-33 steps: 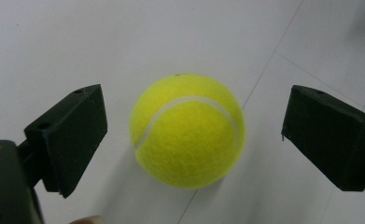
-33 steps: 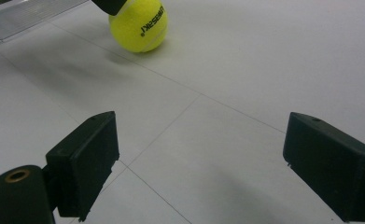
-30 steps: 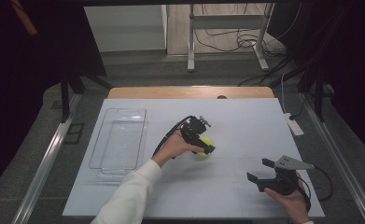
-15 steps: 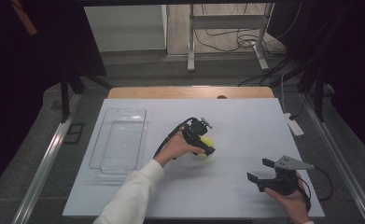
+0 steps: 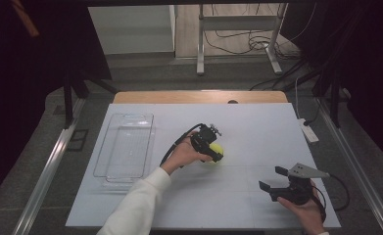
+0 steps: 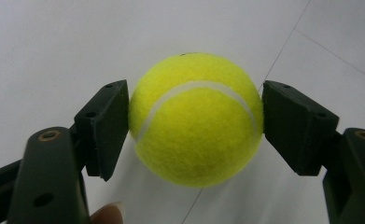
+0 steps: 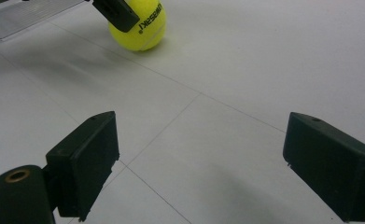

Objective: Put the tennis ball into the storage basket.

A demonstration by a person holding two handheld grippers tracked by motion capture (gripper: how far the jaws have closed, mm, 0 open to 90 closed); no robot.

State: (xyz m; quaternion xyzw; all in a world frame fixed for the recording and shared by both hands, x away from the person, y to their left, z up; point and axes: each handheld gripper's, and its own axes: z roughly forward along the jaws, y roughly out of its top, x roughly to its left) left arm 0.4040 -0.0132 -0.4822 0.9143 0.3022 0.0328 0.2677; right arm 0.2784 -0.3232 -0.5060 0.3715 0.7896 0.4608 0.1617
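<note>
Nearest the person's edge of the white table (image 5: 238,205), toward its right corner, the right gripper (image 5: 277,182) rests in a hand with its black jaws spread wide apart and nothing between them; in the right gripper view (image 7: 199,163) bare matte tabletop with thin seam lines lies between the blocky pads.

Near the middle of the table sits the tennis ball (image 5: 214,151), a fuzzy yellow-green sphere with a curved white seam (image 6: 196,119). Black printed lettering shows on its side in the right gripper view (image 7: 138,25), upside down and too small to read with certainty. The left gripper (image 5: 209,147) has just closed on it: both flat pads press its felt on opposite sides, and the ball still touches the table.

Farther left, close to the table's left edge, lies a clear rectangular tray (image 5: 111,169) of see-through plastic with rounded corners, holding nothing.
</note>
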